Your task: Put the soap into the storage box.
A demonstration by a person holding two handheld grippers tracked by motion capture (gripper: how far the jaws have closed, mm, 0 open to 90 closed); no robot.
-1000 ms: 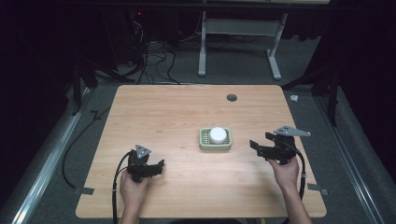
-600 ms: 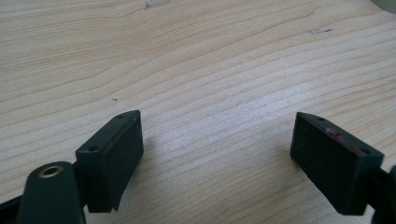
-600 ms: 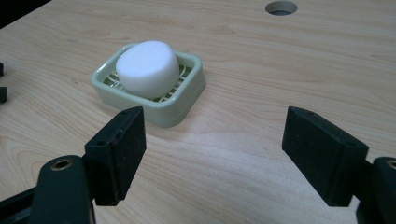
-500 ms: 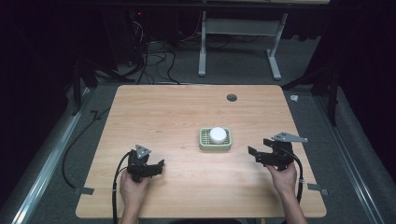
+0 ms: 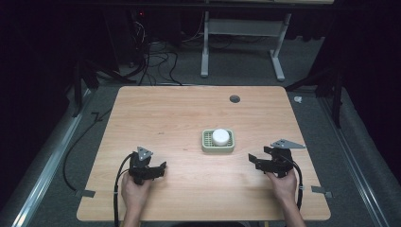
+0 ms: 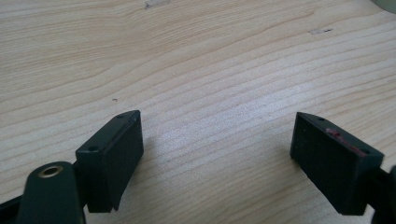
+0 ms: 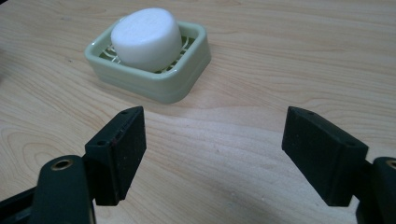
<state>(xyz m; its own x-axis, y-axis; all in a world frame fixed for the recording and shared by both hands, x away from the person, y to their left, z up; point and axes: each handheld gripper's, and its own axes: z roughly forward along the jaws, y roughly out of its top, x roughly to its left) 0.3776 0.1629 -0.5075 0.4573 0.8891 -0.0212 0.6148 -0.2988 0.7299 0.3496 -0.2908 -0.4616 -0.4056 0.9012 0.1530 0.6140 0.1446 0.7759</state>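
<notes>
1. Two tools sit low over the wooden table [image 5: 189, 113], both with jaws spread wide and holding nothing; the right tool [image 5: 257, 161] points toward a pale green soap dish [image 5: 218, 146] near the table's middle, while the left tool [image 5: 158, 169] hovers near the front edge, well apart from it.
2. White soap [image 7: 146, 38], a rounded bar, rests on the slatted floor of the dish, standing proud of the rim.
3. Risk one: the bar looks smooth, so a pinch placed high on its curved side could squirt it out of the jaws.
4. Risk two: a jaw catching the dish wall could shove or tip the light dish rather than grip the soap.
5. Risk three: closing on bar and rim together would lift both.
6. Open room is generous: bare wood lies on every side of the dish, with a small dark hole [image 5: 234, 99] well behind it.
7. Table edges lie close to the right hand [image 5: 283, 182], so wide swings outward risk leaving the surface.
</notes>
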